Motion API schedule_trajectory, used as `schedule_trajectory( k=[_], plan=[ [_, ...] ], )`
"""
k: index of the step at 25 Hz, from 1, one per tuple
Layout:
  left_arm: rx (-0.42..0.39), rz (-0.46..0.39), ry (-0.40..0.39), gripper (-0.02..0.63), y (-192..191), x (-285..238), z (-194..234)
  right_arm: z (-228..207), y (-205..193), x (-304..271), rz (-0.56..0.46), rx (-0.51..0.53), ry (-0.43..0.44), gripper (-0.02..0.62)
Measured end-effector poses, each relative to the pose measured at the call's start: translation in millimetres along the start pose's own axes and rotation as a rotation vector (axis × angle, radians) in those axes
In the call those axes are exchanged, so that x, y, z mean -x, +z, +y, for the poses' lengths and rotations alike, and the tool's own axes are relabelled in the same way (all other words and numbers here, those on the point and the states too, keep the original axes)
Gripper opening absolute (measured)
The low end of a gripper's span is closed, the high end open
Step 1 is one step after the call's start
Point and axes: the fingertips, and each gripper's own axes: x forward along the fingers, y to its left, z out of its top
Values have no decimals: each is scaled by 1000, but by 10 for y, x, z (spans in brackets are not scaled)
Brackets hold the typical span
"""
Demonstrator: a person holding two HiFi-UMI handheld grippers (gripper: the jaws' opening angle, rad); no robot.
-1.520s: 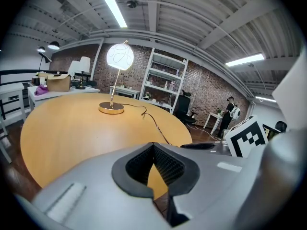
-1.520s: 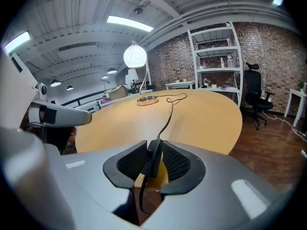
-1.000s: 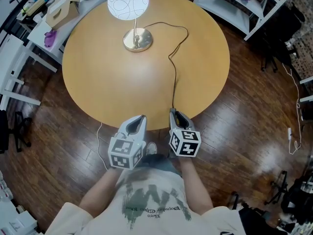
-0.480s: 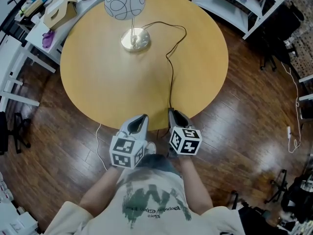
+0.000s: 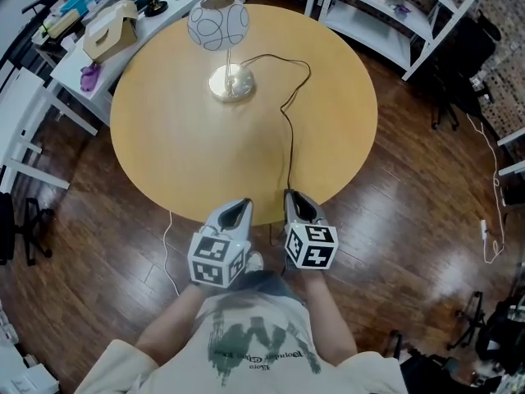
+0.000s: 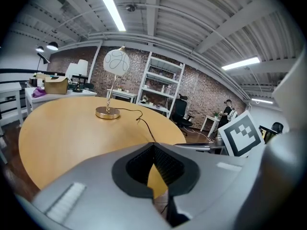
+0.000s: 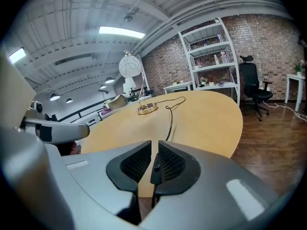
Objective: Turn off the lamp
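Note:
The lamp (image 5: 217,25) has a white globe shade with ring patterns and a brass base (image 5: 230,82). It stands unlit at the far side of the round wooden table (image 5: 180,138). Its black cord (image 5: 289,130) runs across the top to the near edge and drops off by my right gripper (image 5: 294,197). That gripper's jaws are closing to a narrow gap. The dark cord (image 7: 155,169) shows in the gap against the right pad, clear of the left pad. My left gripper (image 5: 240,206) hovers beside it at the table's edge, fingertips together with nothing between them.
A white desk with a cardboard box (image 5: 115,25) and clutter stands at the far left. White shelving (image 5: 385,15) lines the far right. Dark wood floor surrounds the table. An office chair (image 7: 252,87) and a distant person (image 6: 228,110) are well beyond the table.
The lamp shade glowed bright a second ago and has been dim since half a second ago. Both grippers stay at the near table edge; the right one has lifted slightly.

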Motion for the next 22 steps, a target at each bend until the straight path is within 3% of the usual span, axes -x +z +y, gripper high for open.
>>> schedule_trajectory(
  k=[10,22],
  plan=[
    [26,-79,34,-9,51,681,8,694,179,611,-90,107,66,15],
    [51,-162,68,-9,-198,1839,-164,1704,-4,1670,-180,216,160,0]
  ],
)
